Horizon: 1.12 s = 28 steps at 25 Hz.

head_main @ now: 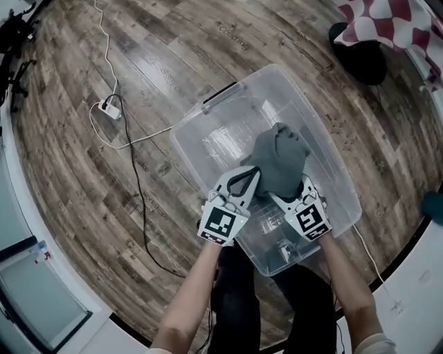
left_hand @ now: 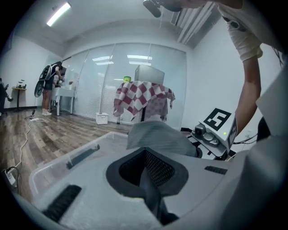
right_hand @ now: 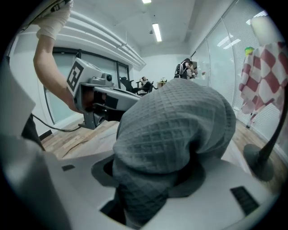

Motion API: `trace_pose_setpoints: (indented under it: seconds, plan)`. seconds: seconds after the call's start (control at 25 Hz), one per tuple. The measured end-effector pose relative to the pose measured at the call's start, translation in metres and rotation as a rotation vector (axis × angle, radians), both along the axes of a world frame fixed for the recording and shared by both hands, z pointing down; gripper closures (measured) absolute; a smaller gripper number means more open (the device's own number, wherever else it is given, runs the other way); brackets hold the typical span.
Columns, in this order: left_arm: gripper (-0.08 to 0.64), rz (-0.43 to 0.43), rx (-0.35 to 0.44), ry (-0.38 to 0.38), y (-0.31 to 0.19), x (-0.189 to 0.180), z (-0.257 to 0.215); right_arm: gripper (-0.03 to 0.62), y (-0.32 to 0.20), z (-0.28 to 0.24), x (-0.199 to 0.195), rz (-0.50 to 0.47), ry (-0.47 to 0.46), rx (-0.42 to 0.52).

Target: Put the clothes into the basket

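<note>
A grey waffle-weave cloth [head_main: 280, 162] hangs bunched over the clear plastic basket [head_main: 208, 142] on the wood floor. Both grippers hold it from the near side. My left gripper [head_main: 250, 174] grips its left edge, and a thin fold runs between the shut jaws [left_hand: 146, 168]. The cloth [left_hand: 155, 134] rises just beyond them, with the basket's rim [left_hand: 81, 155] to the left. My right gripper [head_main: 291, 192] is shut on a thick wad of the cloth [right_hand: 175, 130], which fills that view and hides the pads. Each gripper appears in the other's view: the right gripper [left_hand: 218, 130], the left gripper [right_hand: 96, 96].
A white power strip [head_main: 109, 108] with white and black cables lies on the floor left of the basket. A red-and-white checked cloth [head_main: 387, 21] drapes over a stand with a dark round base [head_main: 360, 59] at the far right. The person's legs stand at the basket's near edge.
</note>
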<state>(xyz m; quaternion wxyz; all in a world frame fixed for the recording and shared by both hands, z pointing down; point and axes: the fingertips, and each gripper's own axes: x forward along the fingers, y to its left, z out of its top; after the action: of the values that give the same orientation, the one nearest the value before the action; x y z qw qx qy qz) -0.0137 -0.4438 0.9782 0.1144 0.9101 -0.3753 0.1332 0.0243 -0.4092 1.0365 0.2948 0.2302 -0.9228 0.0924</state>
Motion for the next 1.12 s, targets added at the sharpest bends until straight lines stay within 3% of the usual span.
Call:
trace_pose_setpoints:
  seconds: [0.16, 0.24, 0.28, 0.36, 0.52, 0.8, 0.96, 1.12]
  plan:
    - [0.548, 0.014, 0.005, -0.027, -0.001, -0.006, 0.045, 0.359, -0.006, 0.059, -0.008, -0.034, 0.034, -0.018]
    - [0.548, 0.002, 0.021, -0.05, -0.006, -0.007, 0.058, 0.35, -0.005, 0.086, -0.012, -0.057, 0.046, -0.097]
    - [0.548, 0.005, 0.036, -0.068, -0.008, -0.004, 0.062, 0.303, -0.003, 0.1, -0.012, -0.06, 0.058, -0.162]
    - [0.548, 0.024, 0.064, -0.075, -0.012, 0.005, 0.062, 0.149, 0.001, 0.126, -0.007, -0.055, 0.115, -0.261]
    - [0.548, -0.001, 0.069, -0.042, -0.017, 0.007, 0.055, 0.117, 0.005, 0.142, 0.006, -0.038, 0.195, -0.268]
    - [0.548, 0.01, 0.047, -0.062, -0.007, 0.006, 0.025, 0.117, -0.002, 0.086, 0.007, 0.006, 0.13, -0.2]
    - [0.548, 0.068, 0.075, -0.075, -0.011, 0.011, -0.03, 0.117, -0.016, 0.013, -0.004, 0.019, 0.048, -0.087]
    - [0.548, 0.017, 0.081, -0.047, -0.028, -0.004, -0.104, 0.117, -0.032, -0.066, -0.012, 0.026, 0.011, -0.055]
